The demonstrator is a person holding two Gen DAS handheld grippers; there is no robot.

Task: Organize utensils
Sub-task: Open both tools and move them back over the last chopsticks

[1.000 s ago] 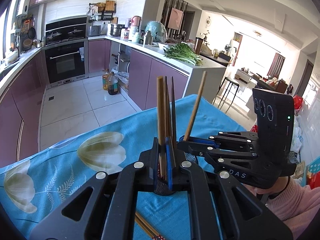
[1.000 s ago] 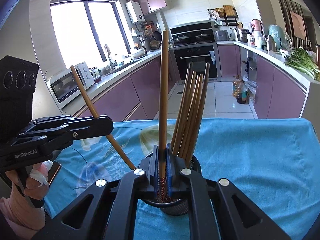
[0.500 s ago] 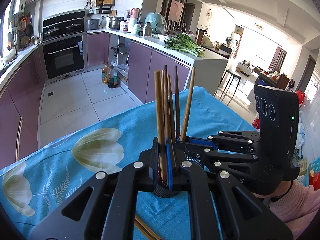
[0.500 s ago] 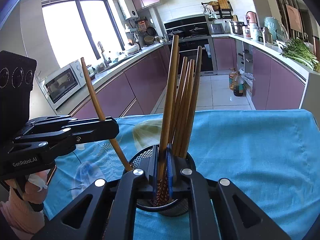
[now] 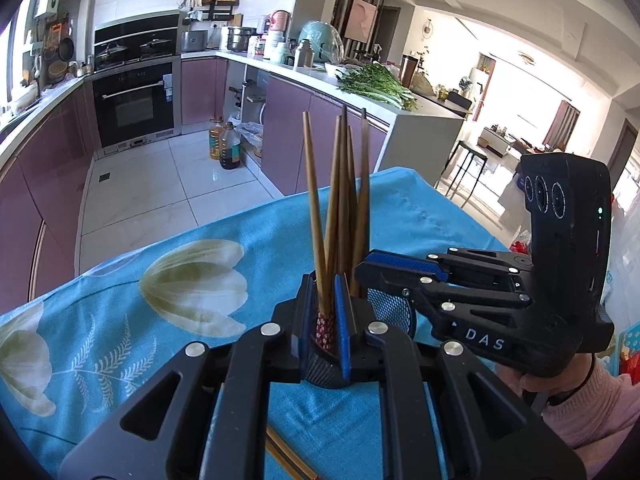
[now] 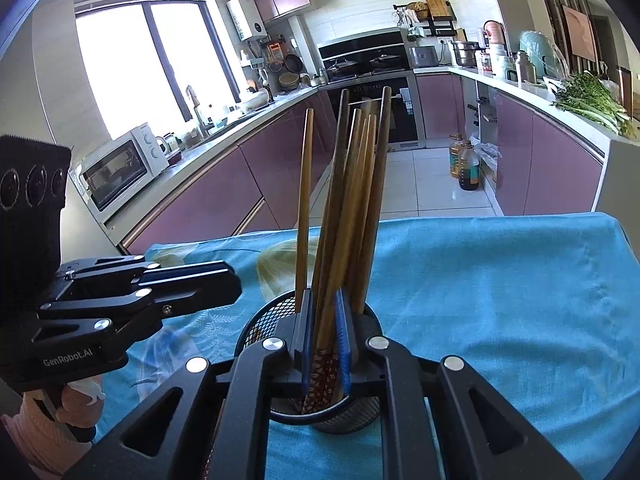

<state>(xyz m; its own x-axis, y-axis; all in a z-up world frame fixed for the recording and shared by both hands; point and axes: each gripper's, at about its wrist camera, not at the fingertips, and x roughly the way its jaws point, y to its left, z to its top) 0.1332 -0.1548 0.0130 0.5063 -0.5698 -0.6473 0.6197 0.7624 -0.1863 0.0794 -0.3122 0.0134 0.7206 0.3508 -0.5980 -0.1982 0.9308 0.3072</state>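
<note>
1. Jaws first: the left hand-held gripper (image 5: pixel 325 312) stands narrow, with chopsticks (image 5: pixel 340 208) rising between its blue pads; whether it pinches them or merely straddles them I cannot tell.
2. The right hand-held gripper (image 6: pixel 325 334) is likewise narrow around patterned chopstick ends, its hold equally uncertain.
3. The sticks stand near upright, long axis vertical, fanning slightly at the tips, directly ahead of both grippers and between them.
4. They sit in a black mesh holder (image 6: pixel 260 326) on the blue flowered tabletop (image 6: pixel 500 288).
5. Loose chopsticks (image 5: pixel 286 458) lie flat beneath the left gripper, nearer that hand; I judge them the likely next pickup.
</note>
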